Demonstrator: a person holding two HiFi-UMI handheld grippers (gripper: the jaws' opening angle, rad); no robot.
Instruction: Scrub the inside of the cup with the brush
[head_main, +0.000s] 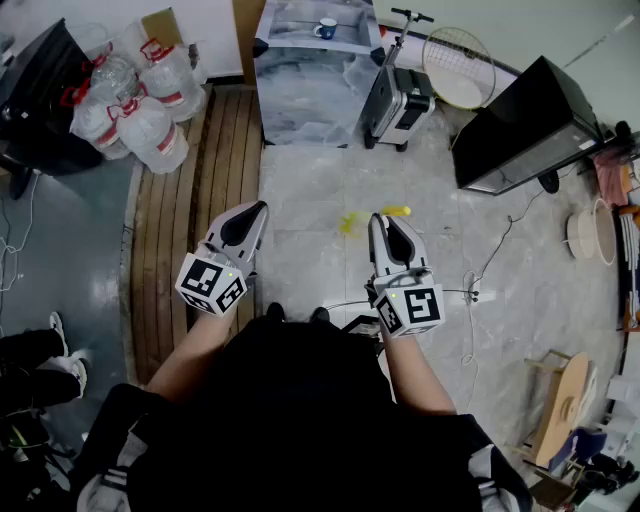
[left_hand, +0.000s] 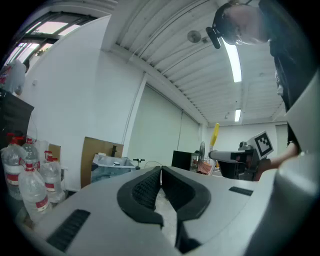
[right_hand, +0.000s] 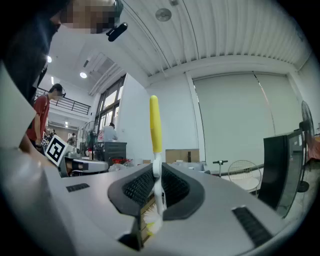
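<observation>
1. The brush (right_hand: 155, 130) stands upright with its white neck clamped in the right tool (head_main: 381, 220), yellow handle up and bristles below the jaws.
2. Beside it the left tool (head_main: 257, 208) has its jaws together, with nothing between them.
3. The blue cup (head_main: 326, 29) sits well apart, on the plastic-wrapped counter (head_main: 300, 75).

The head view looks steeply down on the left hand-held gripper (head_main: 257, 208) and right hand-held gripper (head_main: 381, 219). Both gripper views face level and forward, sharing the handlebar (left_hand: 137, 161).
</observation>
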